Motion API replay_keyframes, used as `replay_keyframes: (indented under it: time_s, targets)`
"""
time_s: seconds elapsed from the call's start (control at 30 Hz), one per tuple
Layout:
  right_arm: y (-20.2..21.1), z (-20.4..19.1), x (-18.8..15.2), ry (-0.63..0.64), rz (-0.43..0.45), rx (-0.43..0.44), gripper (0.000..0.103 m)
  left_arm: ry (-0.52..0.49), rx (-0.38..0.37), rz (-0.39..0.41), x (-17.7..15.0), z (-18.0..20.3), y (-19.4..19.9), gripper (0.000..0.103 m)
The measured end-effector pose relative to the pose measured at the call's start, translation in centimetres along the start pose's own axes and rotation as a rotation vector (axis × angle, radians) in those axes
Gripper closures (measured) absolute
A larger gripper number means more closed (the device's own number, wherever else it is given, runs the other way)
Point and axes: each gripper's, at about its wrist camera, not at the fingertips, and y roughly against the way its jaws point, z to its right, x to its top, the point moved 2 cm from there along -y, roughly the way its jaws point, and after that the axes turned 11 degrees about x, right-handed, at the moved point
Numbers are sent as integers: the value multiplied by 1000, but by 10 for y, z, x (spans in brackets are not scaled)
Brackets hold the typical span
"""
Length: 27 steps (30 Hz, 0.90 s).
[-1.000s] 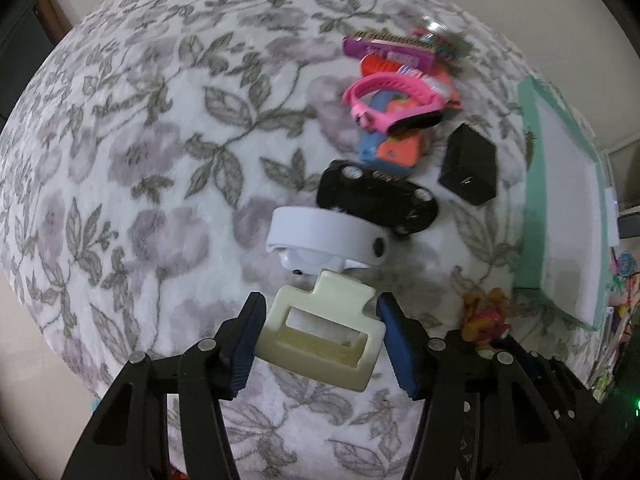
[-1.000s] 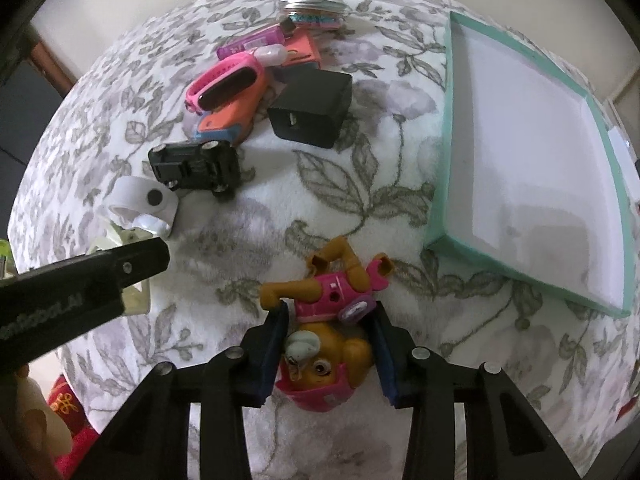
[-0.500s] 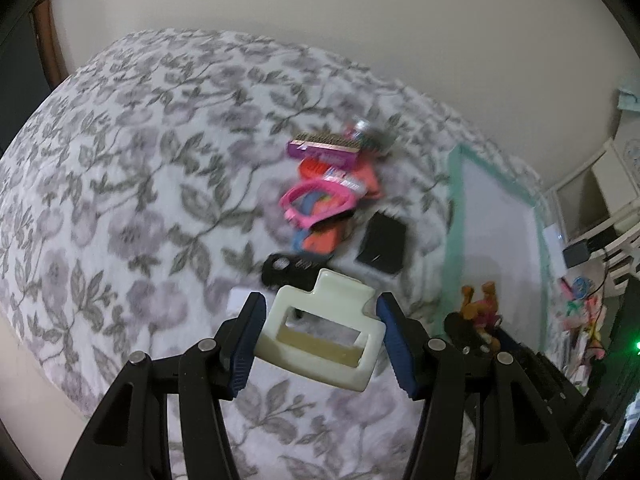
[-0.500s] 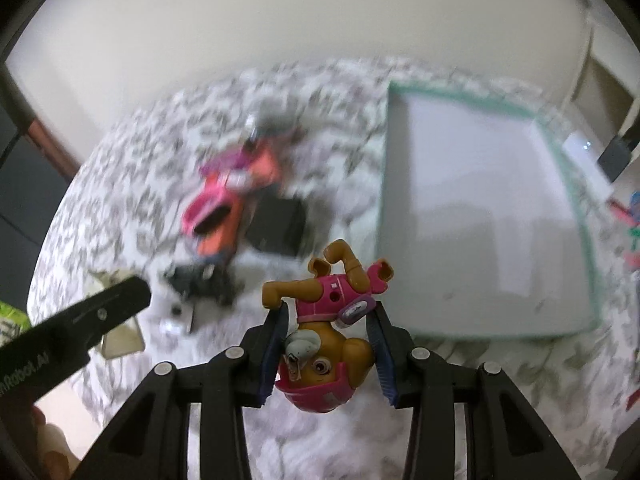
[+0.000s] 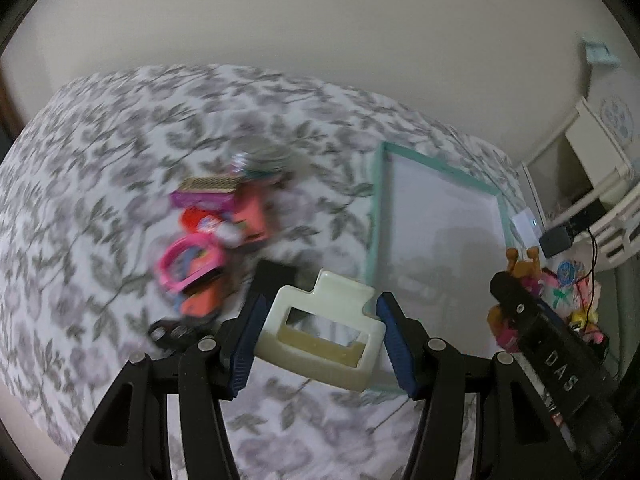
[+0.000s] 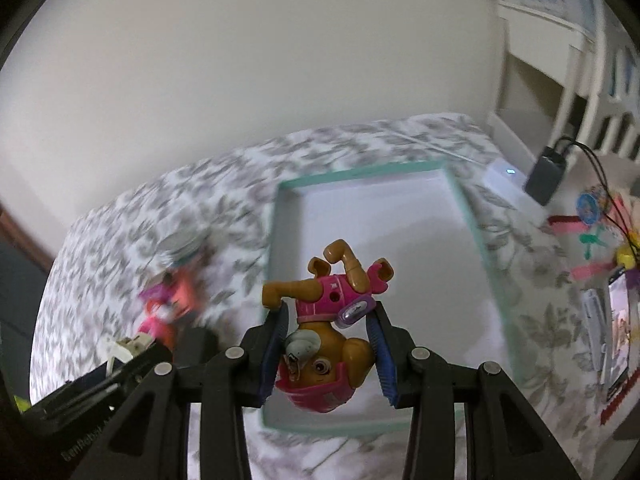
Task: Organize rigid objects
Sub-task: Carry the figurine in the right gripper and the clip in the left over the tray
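My left gripper (image 5: 322, 334) is shut on a cream plastic hair claw clip (image 5: 320, 336), held above the flowered bedspread near the left edge of the white tray with the teal rim (image 5: 376, 216). My right gripper (image 6: 330, 350) is shut on a brown and pink toy dog figure (image 6: 328, 344), upside down, hanging over the near part of that tray (image 6: 460, 196). In the left wrist view the right gripper's black finger (image 5: 548, 352) and the toy dog (image 5: 520, 268) show at the right. The tray holds nothing.
A blurred pile lies left of the tray: a pink wristband (image 5: 188, 264), a purple box (image 5: 204, 196), orange pieces, a black block (image 5: 274, 280) and a black toy car (image 5: 172, 332). White furniture, a black adapter (image 6: 546, 174) and colourful clutter (image 6: 600, 264) stand right of the bed.
Both grippers have risen off the bedspread with their objects and swung right towards the tray. The pile now looks smaller and farther away, and the wall has come into view.
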Motion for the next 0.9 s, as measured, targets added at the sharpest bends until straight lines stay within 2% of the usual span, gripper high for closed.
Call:
replay_keyframes:
  time_s: [0.17,0.47,0.67,0.9]
  targets:
    - [-6,38,16,-62,3,-46,60,-56,-15,3,15,36,-16,44]
    - [-43,76,32,-99,-31,-92,60,-116,-66,1,28,81,-52,44]
    - [-64,96,35,-112,-61,-119,60,-121,-93,0,32,97,-69,44]
    - [-75,110,36,-127,-85,-131,60,-159,-102,27,29,107,-72,44]
